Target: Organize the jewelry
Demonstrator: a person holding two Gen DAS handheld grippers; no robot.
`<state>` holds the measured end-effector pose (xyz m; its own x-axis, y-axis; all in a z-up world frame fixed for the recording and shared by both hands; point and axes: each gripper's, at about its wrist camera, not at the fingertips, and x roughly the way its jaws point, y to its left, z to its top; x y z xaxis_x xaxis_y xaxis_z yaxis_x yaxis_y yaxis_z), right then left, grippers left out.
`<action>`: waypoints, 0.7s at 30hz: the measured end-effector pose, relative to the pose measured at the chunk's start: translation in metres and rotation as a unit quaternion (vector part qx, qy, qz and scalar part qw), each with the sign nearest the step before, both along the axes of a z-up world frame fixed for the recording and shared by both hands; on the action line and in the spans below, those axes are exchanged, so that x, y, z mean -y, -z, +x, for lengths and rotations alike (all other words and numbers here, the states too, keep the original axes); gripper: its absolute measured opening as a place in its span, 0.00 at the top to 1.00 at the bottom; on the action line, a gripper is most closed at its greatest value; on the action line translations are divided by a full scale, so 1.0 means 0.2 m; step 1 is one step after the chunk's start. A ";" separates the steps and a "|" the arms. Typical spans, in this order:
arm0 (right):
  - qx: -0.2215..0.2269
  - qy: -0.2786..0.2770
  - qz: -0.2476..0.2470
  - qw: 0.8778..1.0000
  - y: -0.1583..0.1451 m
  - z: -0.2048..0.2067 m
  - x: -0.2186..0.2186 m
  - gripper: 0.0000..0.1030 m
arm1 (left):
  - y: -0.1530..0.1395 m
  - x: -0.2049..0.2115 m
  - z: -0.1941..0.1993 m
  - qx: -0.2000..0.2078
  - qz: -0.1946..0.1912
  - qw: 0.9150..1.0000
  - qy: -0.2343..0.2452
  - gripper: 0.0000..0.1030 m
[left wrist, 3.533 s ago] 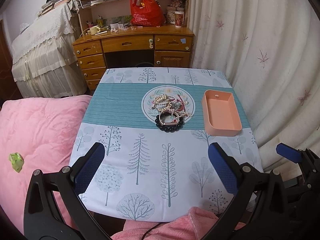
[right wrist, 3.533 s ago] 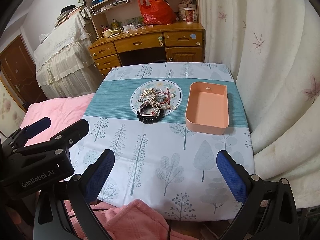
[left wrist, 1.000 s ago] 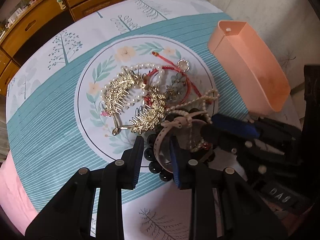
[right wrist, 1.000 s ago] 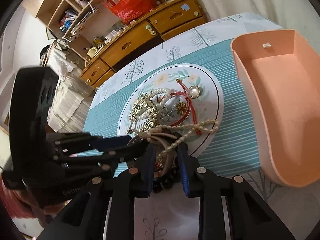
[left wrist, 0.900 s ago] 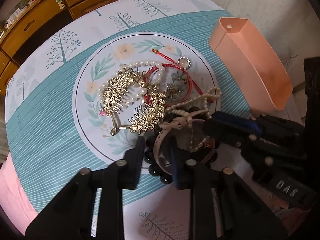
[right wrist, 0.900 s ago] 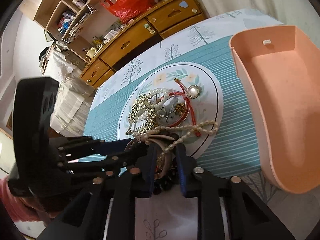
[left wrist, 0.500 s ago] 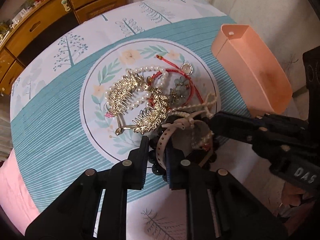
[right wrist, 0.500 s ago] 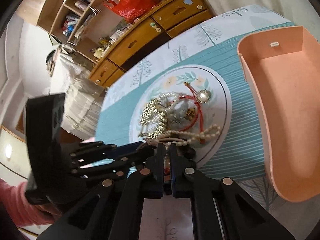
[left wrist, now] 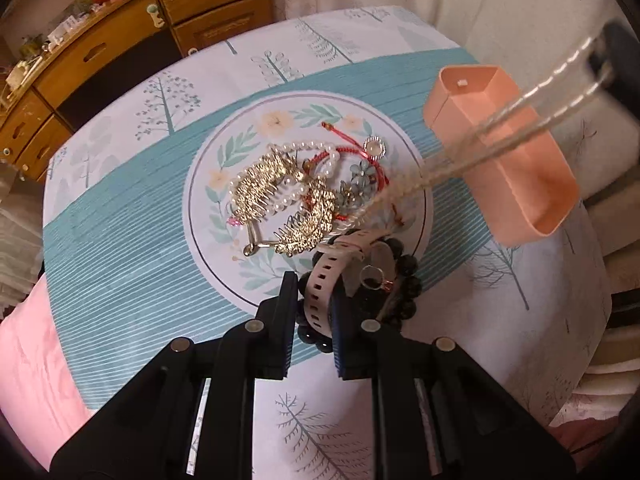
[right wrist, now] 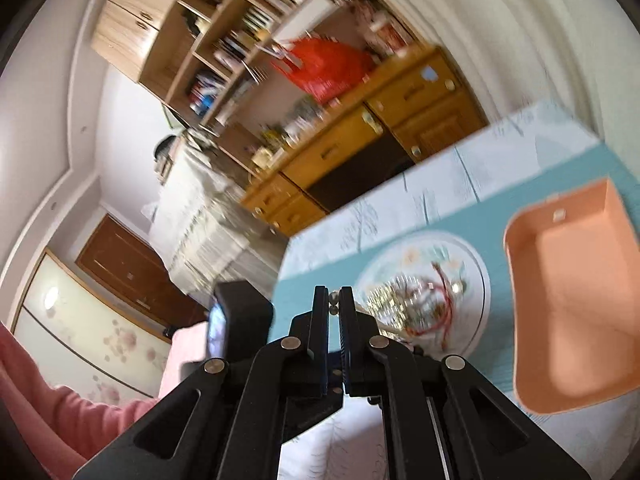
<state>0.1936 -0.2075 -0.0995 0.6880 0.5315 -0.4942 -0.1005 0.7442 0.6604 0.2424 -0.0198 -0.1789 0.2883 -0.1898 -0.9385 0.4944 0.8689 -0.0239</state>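
A jewelry pile [left wrist: 304, 196] of gold combs, pearls and red cord lies on the round floral print. My left gripper [left wrist: 314, 300] is shut on a beige watch strap [left wrist: 320, 288] that rests on a black bead bracelet [left wrist: 404, 280]. My right gripper [right wrist: 334, 300] is shut on a pearl necklace [left wrist: 500, 120]. The necklace stretches taut and blurred from the pile up to the right, over the empty pink tray [left wrist: 504, 152]. The tray [right wrist: 576, 296] also shows in the right wrist view.
The table has a tree-patterned cloth [left wrist: 320, 420]. A wooden desk [left wrist: 120, 48] stands behind it, curtains [left wrist: 500, 12] to the right, and a pink quilt [left wrist: 24, 352] to the left.
My right gripper has risen up and to the right, pulling the pearl necklace out of the pile. My left gripper has stayed shut on the watch strap.
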 end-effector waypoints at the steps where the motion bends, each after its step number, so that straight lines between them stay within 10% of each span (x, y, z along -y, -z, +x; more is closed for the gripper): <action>1: 0.012 0.004 0.001 1.000 -0.06 -0.02 0.02 0.95 | -0.02 0.00 -0.01 0.004 -0.002 1.000 -0.003 0.88; 21: 0.089 0.090 -0.058 0.990 -1.01 -0.57 0.67 0.95 | -0.58 0.16 -0.16 0.056 -0.066 0.995 -0.043 0.88</action>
<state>0.0790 -0.3409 0.1021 0.8486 0.3386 -0.4065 -0.0663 0.8303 0.5533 0.2096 -0.0513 -0.0627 0.4098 -0.2796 -0.8683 0.4242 0.9011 -0.0899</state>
